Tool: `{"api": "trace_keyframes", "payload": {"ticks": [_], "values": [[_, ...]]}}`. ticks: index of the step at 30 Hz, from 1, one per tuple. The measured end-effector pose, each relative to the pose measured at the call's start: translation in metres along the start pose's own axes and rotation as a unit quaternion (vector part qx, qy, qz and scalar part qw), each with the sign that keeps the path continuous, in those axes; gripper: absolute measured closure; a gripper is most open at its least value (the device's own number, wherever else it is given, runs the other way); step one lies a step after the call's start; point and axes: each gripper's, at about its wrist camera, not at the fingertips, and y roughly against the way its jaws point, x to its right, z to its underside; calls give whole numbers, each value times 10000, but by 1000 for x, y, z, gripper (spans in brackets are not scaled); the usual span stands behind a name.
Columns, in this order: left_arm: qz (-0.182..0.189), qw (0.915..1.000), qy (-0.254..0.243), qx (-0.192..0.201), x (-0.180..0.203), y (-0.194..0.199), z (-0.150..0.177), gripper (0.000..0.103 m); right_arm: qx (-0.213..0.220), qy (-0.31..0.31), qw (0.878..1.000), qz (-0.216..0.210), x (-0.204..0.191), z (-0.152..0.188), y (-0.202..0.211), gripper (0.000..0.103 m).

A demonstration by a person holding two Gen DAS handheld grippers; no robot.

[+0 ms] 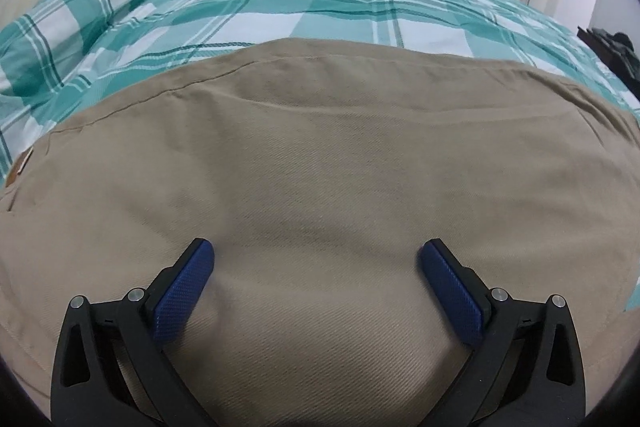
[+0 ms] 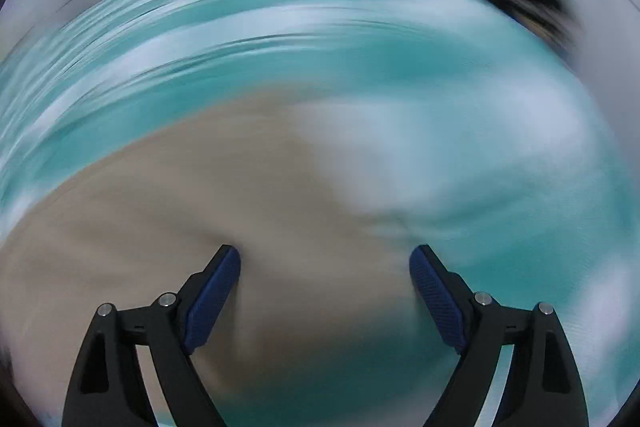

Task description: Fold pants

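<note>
Item: khaki pants, lying flat on the teal-and-white plaid bedspread, filling the lower part of your left wrist view; a seam is running diagonally toward a small tag at the left edge. Item: left gripper, which you are holding low over the cloth with its blue pads spread wide and nothing between them. Item: right gripper, also spread and empty, sitting over what looks like the border of the pants where tan is meeting teal; that view is smearing badly, so the edge cannot be placed exactly. Handling note: before closing, you are probably best slowing the right hand, lining both claws on one edge, and pinching only the khaki layers, not the bedspread beneath.
</note>
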Motion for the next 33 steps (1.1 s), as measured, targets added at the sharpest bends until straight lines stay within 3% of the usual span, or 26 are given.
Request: {"api": "trace_keyframes", "payload": {"ticks": [1,2,4,5,8,11,14,16,18,19,20,22,25,27,29,31,33], "values": [[-8,10000,-6,-9,0,-1,-1,1,106,-244,9988,421,38,2,12,15],[-18,10000,-14,-20,0,-1,-1,1,269,-307,9979,511,63,7,29,15],[-63,9999,-38,-102,1,0,-4,1,587,-284,9978,142,89,25,67,15],[-142,9997,-58,-193,3,3,-8,1,693,-208,9971,-243,92,40,90,14],[-160,9982,-214,-545,11,24,-15,1,542,330,9850,-1603,60,100,145,14],[577,9964,-429,-442,26,80,-2,1,254,1303,9539,-2692,6,171,186,14],[1050,9884,-912,-604,45,116,28,1,-268,2336,9105,-3401,-57,244,202,14],[1152,9814,-1279,-853,53,127,61,1,-477,2691,9010,-3368,-77,272,196,14],[867,9750,-1681,-1164,51,125,96,1,-644,2822,9114,-2923,-73,281,180,14],[725,9726,-1810,-1269,43,124,114,1,-686,2741,9290,-2389,-55,281,168,14],[811,9761,-1639,-1172,26,130,125,1,-716,2484,9486,-1827,-26,274,153,14],[872,9814,-1207,-1209,-6,137,131,1,-689,1831,9751,-1049,39,263,139,14],[667,9864,-917,-1194,-43,150,133,1,-626,949,9934,-158,139,255,133,12],[370,9892,-935,-1069,-50,162,131,1,-472,612,9969,117,175,253,149,12],[186,9948,-685,-734,-61,177,129,1,-257,480,9979,336,181,252,175,12],[213,9980,-200,-565,-75,182,128,1,118,564,9983,122,162,255,205,12],[143,9974,138,-697,-85,171,128,1,447,747,9956,-344,119,260,228,12]]}}
